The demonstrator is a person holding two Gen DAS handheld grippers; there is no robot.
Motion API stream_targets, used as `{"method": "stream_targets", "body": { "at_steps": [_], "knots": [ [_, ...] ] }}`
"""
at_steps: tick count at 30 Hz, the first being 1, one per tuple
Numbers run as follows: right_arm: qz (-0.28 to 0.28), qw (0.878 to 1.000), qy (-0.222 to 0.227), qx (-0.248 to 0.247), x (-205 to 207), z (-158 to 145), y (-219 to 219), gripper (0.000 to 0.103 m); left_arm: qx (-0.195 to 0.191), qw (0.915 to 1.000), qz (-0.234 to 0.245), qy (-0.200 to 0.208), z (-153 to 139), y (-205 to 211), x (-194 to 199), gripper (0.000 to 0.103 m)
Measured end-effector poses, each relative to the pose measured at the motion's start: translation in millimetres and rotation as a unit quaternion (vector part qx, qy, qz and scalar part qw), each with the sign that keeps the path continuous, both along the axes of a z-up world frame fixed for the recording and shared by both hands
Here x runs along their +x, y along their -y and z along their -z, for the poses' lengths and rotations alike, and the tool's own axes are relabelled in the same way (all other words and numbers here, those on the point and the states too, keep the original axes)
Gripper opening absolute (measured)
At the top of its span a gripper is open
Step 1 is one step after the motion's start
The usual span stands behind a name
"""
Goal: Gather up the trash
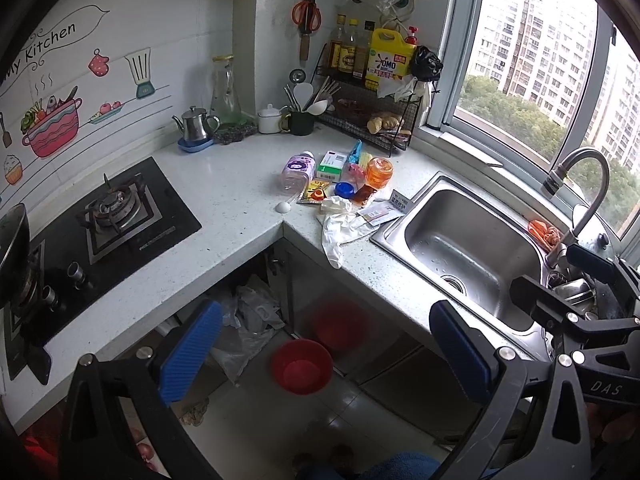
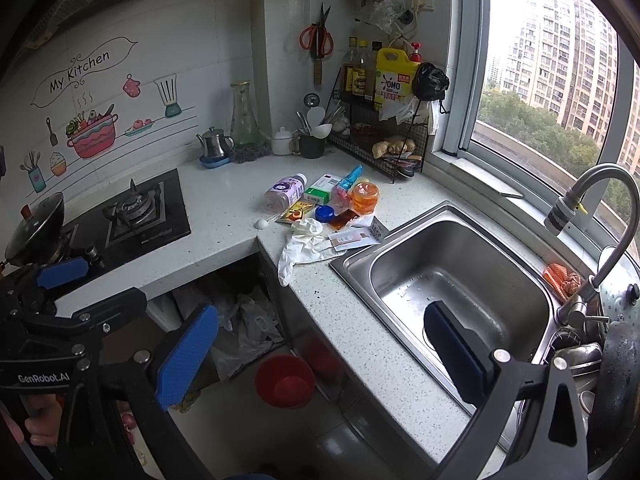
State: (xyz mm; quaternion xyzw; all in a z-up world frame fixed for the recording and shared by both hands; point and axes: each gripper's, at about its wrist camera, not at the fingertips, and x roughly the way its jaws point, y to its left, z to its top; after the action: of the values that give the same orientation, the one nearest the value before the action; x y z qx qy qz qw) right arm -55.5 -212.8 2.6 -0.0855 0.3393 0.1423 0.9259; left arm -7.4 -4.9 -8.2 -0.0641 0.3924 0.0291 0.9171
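Observation:
A pile of trash lies on the counter corner: a purple-labelled bottle (image 1: 298, 170) (image 2: 285, 193), a green-and-white box (image 1: 331, 164) (image 2: 322, 190), an orange jar (image 1: 379, 172) (image 2: 365, 198), a blue lid (image 1: 344, 189) (image 2: 324, 213), sauce packets (image 1: 316, 193), paper slips (image 1: 384, 210) and a white glove (image 1: 338, 226) (image 2: 302, 246). A red bin (image 1: 302, 366) (image 2: 285, 380) stands on the floor below. My left gripper (image 1: 326, 354) is open and empty above the bin. My right gripper (image 2: 320, 360) is open and empty over the counter edge.
A steel sink (image 1: 460, 240) (image 2: 452, 280) with a tap (image 1: 576, 196) is at the right, with dishes beside it. A gas hob (image 1: 116, 216) (image 2: 136, 212) is at the left. A wire rack (image 1: 372, 120) of bottles, a kettle (image 1: 196, 124) and a utensil cup stand at the back.

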Motion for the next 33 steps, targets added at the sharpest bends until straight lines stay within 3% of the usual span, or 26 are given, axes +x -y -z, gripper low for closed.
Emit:
{"method": "stream_targets", "body": {
  "at_steps": [9, 22, 33],
  "knots": [
    [0.012, 1.0, 0.001, 0.006, 6.4, -3.0, -5.3, 0.103, 0.003, 0.9996, 0.027, 0.001, -5.5, -7.9, 14.2, 0.103],
    [0.052, 0.999, 0.002, 0.005, 37.1, -8.2, -6.4, 0.103, -0.012, 0.9974, 0.066, -0.025, -9.3, -27.7, 71.6, 0.103],
    [0.042, 0.999, -0.021, -0.024, 121.3, 12.9, 7.6, 0.103, -0.001, 0.997, 0.057, -0.051, 21.5, -21.5, 157.6, 0.103]
  ]
}}
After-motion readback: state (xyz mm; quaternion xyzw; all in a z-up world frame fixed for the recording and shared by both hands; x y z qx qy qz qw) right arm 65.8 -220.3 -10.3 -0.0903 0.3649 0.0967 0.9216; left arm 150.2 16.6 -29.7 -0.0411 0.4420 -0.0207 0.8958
